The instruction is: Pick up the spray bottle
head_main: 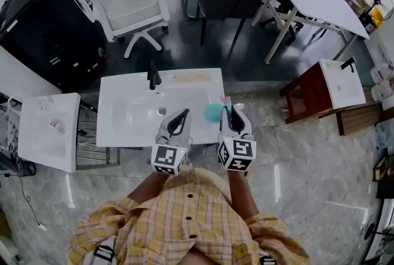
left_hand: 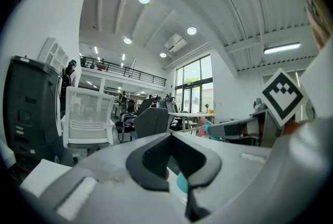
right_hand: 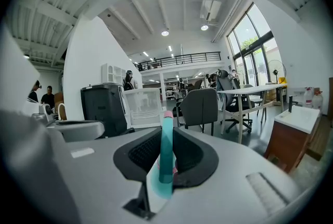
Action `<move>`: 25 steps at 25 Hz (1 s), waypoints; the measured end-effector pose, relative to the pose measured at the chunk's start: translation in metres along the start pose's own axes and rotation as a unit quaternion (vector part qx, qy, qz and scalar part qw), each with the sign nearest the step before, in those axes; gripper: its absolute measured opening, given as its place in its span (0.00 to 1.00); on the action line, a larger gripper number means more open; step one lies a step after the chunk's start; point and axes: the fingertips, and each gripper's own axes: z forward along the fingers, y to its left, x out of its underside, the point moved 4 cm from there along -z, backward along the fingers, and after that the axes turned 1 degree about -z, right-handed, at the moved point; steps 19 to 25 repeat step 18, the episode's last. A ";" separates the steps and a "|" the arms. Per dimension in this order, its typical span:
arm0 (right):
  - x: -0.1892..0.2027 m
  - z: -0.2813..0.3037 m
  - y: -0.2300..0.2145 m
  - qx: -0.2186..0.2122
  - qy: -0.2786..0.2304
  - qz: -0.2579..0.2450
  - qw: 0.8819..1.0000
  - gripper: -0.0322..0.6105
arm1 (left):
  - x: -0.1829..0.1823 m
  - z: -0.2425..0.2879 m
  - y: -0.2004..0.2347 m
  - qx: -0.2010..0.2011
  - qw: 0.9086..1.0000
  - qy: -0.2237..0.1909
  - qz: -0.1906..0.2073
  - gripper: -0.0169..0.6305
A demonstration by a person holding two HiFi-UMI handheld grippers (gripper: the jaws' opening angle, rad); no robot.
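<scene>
Two grippers at sink (head_main: pixel 123 128): right gripper (head_main: pixel 233 116) pinches bottle (right_hand: pixel 166 150) by a narrow part (may pivot or slip if tilted); left gripper (head_main: pixel 179 119) pressed together, empty.

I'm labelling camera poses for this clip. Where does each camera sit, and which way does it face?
Head view: on the person's head, steeply down onto the sink; shows left gripper, right gripper, checked shirt.
Left gripper view: on the left gripper, level over its shut jaws toward the white chair; right gripper at right.
Right gripper view: on the right gripper, along jaws clamped on the spray bottle, toward the grey chair.
Shared: white chair and grey chair appear in all three.
</scene>
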 end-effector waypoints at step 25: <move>-0.002 -0.004 -0.014 0.002 -0.006 0.012 1.000 0.15 | 0.002 0.003 -0.012 -0.006 1.000 0.004 0.002 0.03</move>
